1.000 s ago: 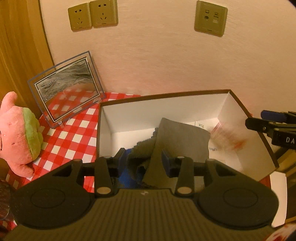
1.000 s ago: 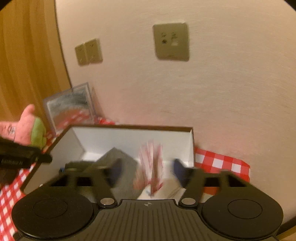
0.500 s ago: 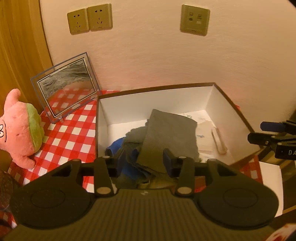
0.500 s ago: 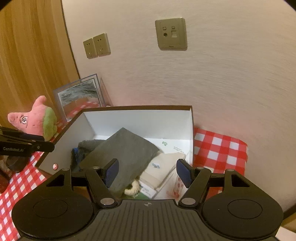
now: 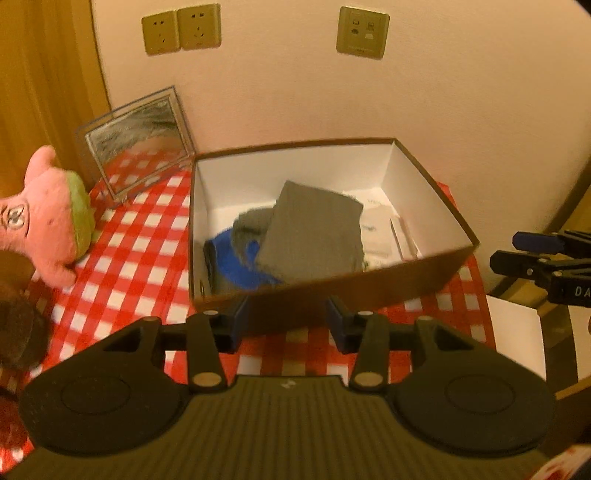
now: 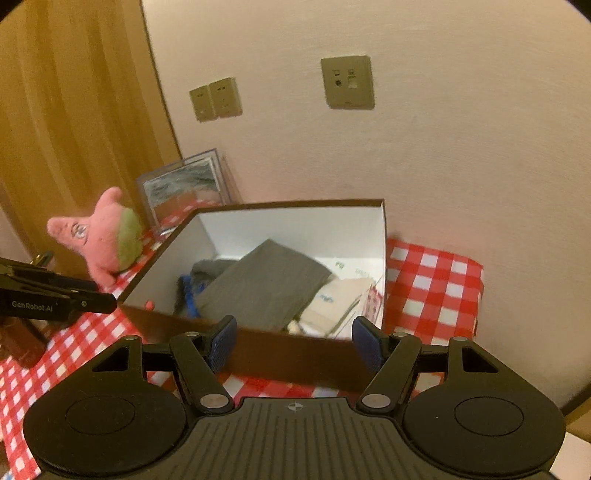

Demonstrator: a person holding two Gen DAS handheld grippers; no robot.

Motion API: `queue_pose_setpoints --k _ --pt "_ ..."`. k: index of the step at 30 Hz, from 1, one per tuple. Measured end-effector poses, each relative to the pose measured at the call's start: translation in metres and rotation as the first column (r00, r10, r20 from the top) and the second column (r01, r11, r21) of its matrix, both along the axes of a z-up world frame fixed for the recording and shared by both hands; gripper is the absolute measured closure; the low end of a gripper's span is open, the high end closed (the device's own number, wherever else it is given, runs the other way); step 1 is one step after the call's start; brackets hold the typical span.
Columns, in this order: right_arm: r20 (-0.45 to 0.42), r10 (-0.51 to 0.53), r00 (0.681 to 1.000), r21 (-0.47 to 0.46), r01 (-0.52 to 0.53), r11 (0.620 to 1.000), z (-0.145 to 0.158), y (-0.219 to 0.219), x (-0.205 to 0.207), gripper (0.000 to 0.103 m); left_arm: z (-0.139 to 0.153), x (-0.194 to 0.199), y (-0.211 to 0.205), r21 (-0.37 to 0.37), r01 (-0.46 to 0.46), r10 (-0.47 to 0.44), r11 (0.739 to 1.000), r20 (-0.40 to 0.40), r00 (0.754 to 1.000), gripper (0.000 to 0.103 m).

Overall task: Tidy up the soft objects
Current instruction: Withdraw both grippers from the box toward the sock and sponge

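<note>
A brown box with white inside (image 5: 439, 206) (image 6: 166, 258) stands on the red checked cloth. In it lie a folded grey cloth (image 5: 314, 232) (image 6: 266, 284), a darker grey and blue soft item (image 5: 240, 251) (image 6: 192, 280), and pale packets (image 5: 380, 232) (image 6: 340, 299). A pink and green plush (image 5: 44, 221) (image 6: 107, 240) sits left of the box. My left gripper (image 5: 288, 323) is open and empty in front of the box. My right gripper (image 6: 293, 341) is open and empty, also in front of the box.
A clear picture frame (image 5: 136, 136) (image 6: 184, 188) leans on the wall behind the plush. A dark brown furry object (image 5: 18, 332) lies at the left edge. A white board (image 5: 517, 339) lies to the right. Wall sockets (image 5: 181, 31) are above.
Both grippers have pulled back out of the box and toward me. The grey cloth and the packets now lie loose in the box.
</note>
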State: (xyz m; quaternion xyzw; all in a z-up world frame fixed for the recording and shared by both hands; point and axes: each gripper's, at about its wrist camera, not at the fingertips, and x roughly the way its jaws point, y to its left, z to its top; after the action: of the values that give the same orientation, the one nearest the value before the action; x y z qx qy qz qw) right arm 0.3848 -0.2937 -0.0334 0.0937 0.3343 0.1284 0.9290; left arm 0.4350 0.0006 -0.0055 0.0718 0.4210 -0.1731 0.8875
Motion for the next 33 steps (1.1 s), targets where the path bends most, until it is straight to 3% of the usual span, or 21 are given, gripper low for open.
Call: queue_pose_setpoints --k 18,33 --pt "-0.012 0.066 0.998 0.016 -0.066 0.998 0.006 0.033 -0.082 0.034 0.002 -0.095 0.045 0.044 -0.075 0.076 0.996 -0.016 0.997 0.060" --pt "-0.055 0.147 0.988 -0.001 -0.147 0.989 -0.008 0.066 -0.121 0.034 -0.010 -0.147 0.078 0.023 -0.168 0.170 0.985 -0.075 0.983 0.059"
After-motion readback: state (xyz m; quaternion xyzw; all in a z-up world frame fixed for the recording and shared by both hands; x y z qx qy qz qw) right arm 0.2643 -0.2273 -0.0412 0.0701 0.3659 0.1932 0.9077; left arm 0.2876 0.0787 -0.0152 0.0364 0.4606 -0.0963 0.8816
